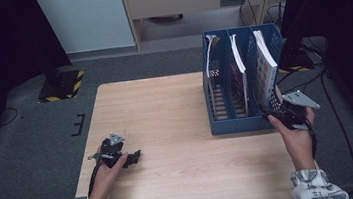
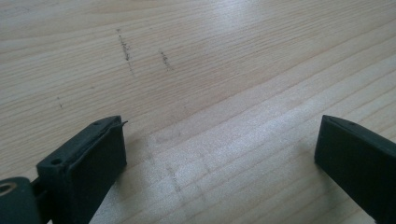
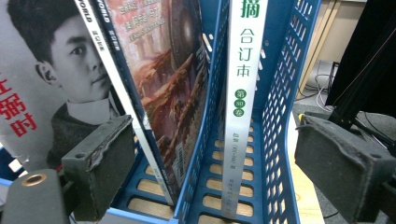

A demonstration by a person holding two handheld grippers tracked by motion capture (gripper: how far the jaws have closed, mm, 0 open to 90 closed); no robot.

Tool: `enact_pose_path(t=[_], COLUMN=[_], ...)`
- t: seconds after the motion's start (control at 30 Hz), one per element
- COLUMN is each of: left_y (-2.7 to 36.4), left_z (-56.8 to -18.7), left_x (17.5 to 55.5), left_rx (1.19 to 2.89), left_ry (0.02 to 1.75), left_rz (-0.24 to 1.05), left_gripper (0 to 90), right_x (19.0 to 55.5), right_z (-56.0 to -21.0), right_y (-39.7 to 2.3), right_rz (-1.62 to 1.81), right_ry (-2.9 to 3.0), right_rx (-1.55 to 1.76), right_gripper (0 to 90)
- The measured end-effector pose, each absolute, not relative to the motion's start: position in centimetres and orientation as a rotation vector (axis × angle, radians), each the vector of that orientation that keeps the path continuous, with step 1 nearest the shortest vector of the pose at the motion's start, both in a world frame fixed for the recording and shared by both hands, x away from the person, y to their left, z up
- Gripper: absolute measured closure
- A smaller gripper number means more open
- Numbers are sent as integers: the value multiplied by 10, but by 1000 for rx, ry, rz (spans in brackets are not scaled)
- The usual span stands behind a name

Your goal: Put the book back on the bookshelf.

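Right gripper (image 3: 212, 163) brought up to the blue file rack (image 1: 227, 124) at the worktop's (image 1: 165, 111) far right.
Its jaws were held apart, framing the white-spined volume (image 3: 243, 93); that spine should be centred before closing; three compartments and three books were counted; the left gripper (image 2: 219, 154) was rested wide apart and unloaded on bare wood.

Black left gripper (image 1: 133, 158) and right gripper (image 1: 273, 116) carry grey three-cornered plates; sleeves are white, patterned.

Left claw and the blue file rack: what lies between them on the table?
Nothing: in the high view, bare wood runs from the left claw to the rack.
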State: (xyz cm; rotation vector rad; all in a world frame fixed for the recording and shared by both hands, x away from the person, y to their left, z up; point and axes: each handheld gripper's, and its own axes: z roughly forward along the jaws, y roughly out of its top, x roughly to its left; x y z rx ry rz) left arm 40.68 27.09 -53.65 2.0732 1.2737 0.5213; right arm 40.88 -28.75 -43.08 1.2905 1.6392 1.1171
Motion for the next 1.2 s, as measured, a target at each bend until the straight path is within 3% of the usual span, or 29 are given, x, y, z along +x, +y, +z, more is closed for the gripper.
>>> enact_pose_path(t=[0.4, 1.2], left_y=[270, 270], left_z=[-537, -537], left_x=[406, 406], left_rx=[2072, 2080], left_ry=[1273, 1257], left_rz=[526, 517], left_gripper=[10, 2], right_x=[389, 383], right_z=[-431, -438], right_y=[-274, -236], right_rz=[1134, 1126], right_ry=[1679, 1800], right_rx=[1282, 1180], right_gripper=[123, 125])
